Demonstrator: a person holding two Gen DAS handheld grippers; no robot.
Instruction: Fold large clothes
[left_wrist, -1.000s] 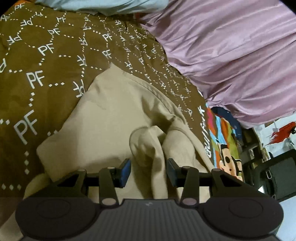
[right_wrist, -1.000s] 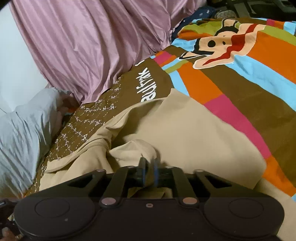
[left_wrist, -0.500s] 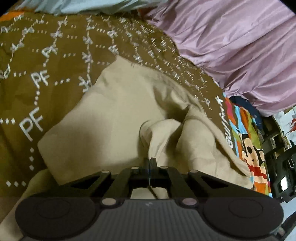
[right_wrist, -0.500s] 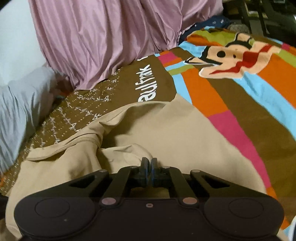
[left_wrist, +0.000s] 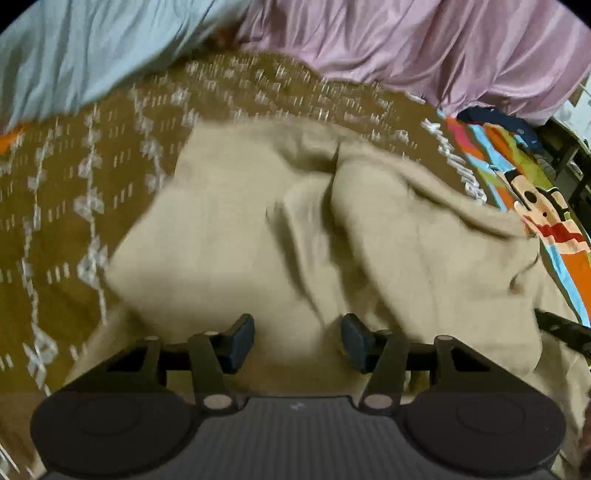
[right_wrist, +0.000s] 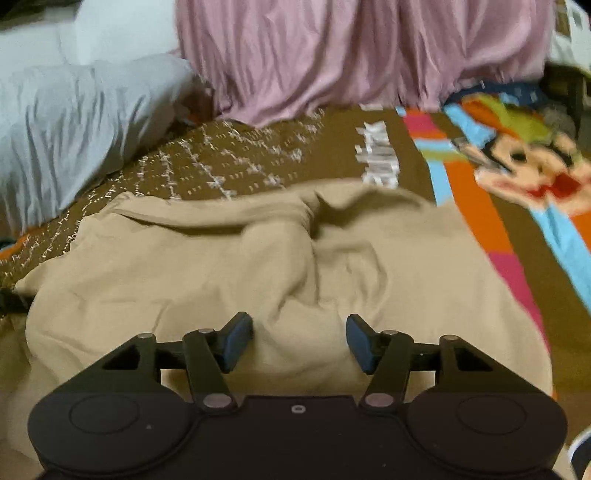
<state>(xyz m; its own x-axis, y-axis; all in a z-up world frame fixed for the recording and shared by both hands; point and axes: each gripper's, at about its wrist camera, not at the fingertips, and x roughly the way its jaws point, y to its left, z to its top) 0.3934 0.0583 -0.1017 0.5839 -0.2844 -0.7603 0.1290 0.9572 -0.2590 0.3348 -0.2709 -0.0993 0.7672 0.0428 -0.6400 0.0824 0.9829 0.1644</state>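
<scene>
A large beige garment (left_wrist: 229, 229) lies folded over and rumpled on the patterned bed cover; it also shows in the right wrist view (right_wrist: 207, 273). A raised crease runs down its middle. My left gripper (left_wrist: 297, 343) is open and empty just above the near part of the garment. My right gripper (right_wrist: 299, 343) is open and empty over the near edge of the same garment. A dark part of the other tool (left_wrist: 565, 328) shows at the right edge of the left wrist view.
The brown bed cover with white lettering (left_wrist: 74, 206) changes to bright stripes with a cartoon monkey (right_wrist: 524, 162) at the right. A pink curtain (right_wrist: 332, 51) hangs behind the bed. A pale blue pillow (right_wrist: 74, 118) lies at the back left.
Both grippers were shut on folds of the beige garment half a second ago. Both have opened and let it go, and the views have pulled back. The garment has settled flatter.
</scene>
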